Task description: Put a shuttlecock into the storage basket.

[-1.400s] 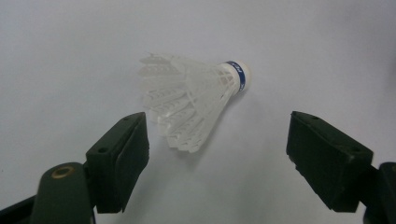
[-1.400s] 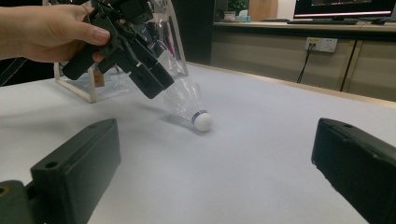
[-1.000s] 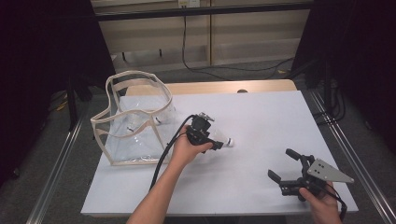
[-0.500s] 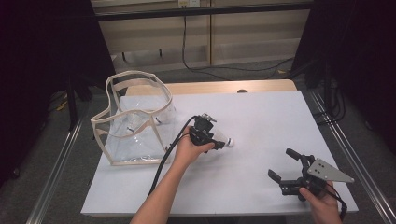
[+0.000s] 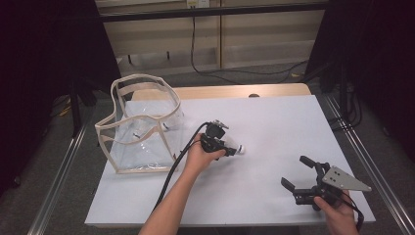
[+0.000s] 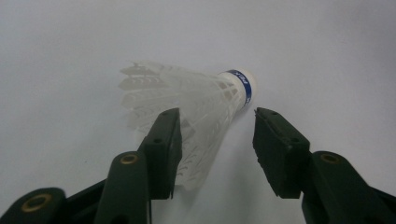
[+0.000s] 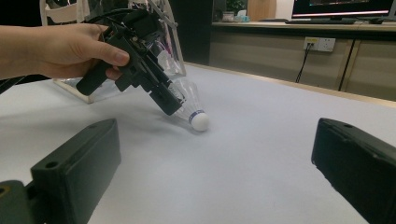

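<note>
A white feather shuttlecock with a blue band on its cork lies on its side on the white table. My left gripper points down at it. In the left gripper view the shuttlecock lies between the jaws of the left gripper. One jaw is against the feathers and the other stands clear, so the gripper is open; the jaws have just been closing. My right gripper rests open near the table's front right with nothing between its fingers. The right gripper view shows the left gripper over the shuttlecock.
A clear plastic bag with beige trim stands open on the table's left side, just left of the left hand. The left gripper's cable runs back along the forearm. A wooden strip edges the far side.
The left gripper has edged slightly right, staying at the shuttlecock. The right gripper has not moved.
</note>
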{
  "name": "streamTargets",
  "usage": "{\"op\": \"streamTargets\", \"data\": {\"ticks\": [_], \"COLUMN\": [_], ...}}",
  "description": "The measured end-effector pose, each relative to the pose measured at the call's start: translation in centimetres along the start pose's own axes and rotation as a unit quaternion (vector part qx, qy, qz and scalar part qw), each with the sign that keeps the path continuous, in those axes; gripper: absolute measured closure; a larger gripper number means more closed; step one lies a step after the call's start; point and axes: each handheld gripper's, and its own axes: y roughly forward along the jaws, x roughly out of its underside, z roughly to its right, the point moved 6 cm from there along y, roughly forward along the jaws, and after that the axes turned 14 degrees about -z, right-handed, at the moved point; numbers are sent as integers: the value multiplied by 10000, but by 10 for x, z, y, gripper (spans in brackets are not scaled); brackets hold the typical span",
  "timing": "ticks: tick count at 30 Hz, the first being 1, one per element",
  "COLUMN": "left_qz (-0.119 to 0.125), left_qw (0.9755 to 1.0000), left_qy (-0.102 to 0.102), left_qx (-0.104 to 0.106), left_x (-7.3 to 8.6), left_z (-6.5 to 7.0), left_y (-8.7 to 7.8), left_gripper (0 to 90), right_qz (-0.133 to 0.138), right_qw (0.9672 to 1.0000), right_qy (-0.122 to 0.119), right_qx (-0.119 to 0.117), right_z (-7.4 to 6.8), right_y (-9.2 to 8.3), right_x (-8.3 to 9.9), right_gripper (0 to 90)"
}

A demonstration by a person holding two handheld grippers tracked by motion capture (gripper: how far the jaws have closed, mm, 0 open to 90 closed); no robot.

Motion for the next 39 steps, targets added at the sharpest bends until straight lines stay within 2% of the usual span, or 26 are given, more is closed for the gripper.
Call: {"op": "streamTargets", "data": {"ticks": [5,10,17,20,22,28,30,32,39], "left_qz": [-11,-20,13,-70,-141,-249,-360,-430,-514], "left_qw": [10000,9999,9992,9990,9986,9980,9975,9975,9971], "left_qy": [-4,110,-57,-60,-150,-74,-48,15,46], "left_qx": [51,79,405,441,479,569,599,565,566], "left_x": [-2,-5,-6,-6,-5,-3,-1,0,-2], "left_z": [1,3,8,10,12,16,18,18,23], "left_y": [4,7,5,0,-3,-13,-15,-17,-27], "left_gripper": [562,629,865,879,882,882,882,882,882], "right_qz": [-8,-16,-11,-4,-3,-2,-13,-4,6], "right_qw": [10000,10000,10000,10000,10000,10000,10000,10000,10000], "right_qy": [-5,1,-1,0,-2,-6,-6,-13,-2], "right_qx": [-10,6,21,14,12,19,24,21,43], "right_z": [-1,0,1,0,0,0,0,0,0], "right_y": [0,-1,-1,-1,-1,-1,-1,-1,-3], "right_x": [0,1,1,0,0,0,1,0,1], "right_gripper": [10,10,10,11,10,11,10,10,10]}}
